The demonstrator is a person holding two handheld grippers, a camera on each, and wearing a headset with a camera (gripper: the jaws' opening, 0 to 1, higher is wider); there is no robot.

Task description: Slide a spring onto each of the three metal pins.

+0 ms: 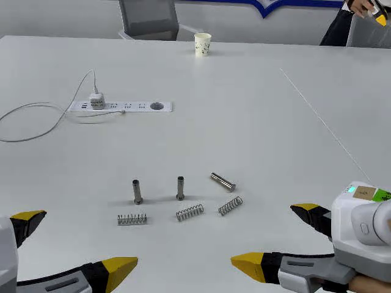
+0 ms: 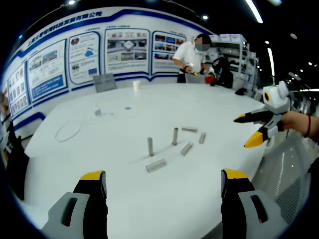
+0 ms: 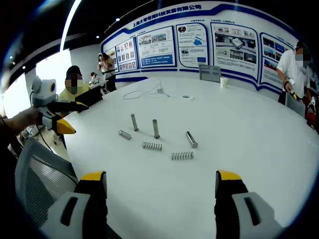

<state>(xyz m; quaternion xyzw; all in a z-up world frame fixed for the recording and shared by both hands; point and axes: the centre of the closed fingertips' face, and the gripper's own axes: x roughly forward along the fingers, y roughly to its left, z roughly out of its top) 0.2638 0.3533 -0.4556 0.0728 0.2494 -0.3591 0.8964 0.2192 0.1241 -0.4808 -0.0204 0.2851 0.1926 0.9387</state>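
Near the front edge of the white surface [image 1: 256, 122], three coiled steel springs [image 1: 190, 212] lie before grey metal pins [image 1: 180, 187], one toppled. Spread and empty, left claw [image 1: 76, 241] and right claw [image 1: 274, 234] hover; pinch hard and a spring flies!

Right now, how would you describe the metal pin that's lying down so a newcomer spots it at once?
On the big white table, find the small cluster of pins and springs nearest the person. The pin is the rightmost of three in the back row, just behind the right-hand spring. Its two neighbours stand upright; it alone lies on its side.
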